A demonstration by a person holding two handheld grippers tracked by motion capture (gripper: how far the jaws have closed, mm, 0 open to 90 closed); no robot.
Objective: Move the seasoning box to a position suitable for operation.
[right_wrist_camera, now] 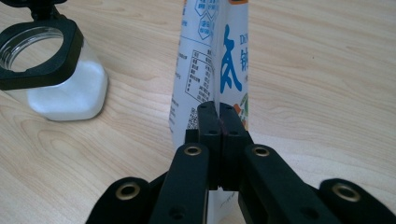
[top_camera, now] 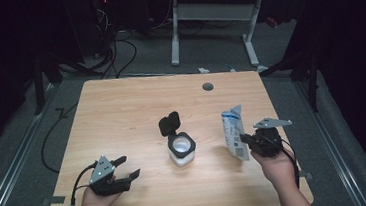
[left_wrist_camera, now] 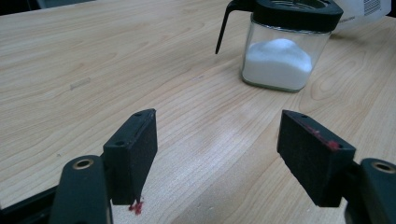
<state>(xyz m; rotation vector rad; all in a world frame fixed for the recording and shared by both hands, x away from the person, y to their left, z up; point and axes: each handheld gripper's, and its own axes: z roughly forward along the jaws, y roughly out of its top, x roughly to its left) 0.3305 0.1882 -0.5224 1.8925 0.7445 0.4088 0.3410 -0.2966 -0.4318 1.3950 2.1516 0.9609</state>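
Right gripper (right_wrist_camera: 218, 116) clenched on upright salt bag (top_camera: 234, 136), at 3 o'clock of open jar (top_camera: 181, 148); left gripper (left_wrist_camera: 217, 154) released. Risk: thin bag slipping, spilling onto worktop (top_camera: 121, 113).

A pale, smooth, matt wood-grain table top (left_wrist_camera: 116, 60) is seen; a clear glossy glass jar (left_wrist_camera: 280, 60) with a matt black plastic collar; a glossy white printed pouch (right_wrist_camera: 210, 60).
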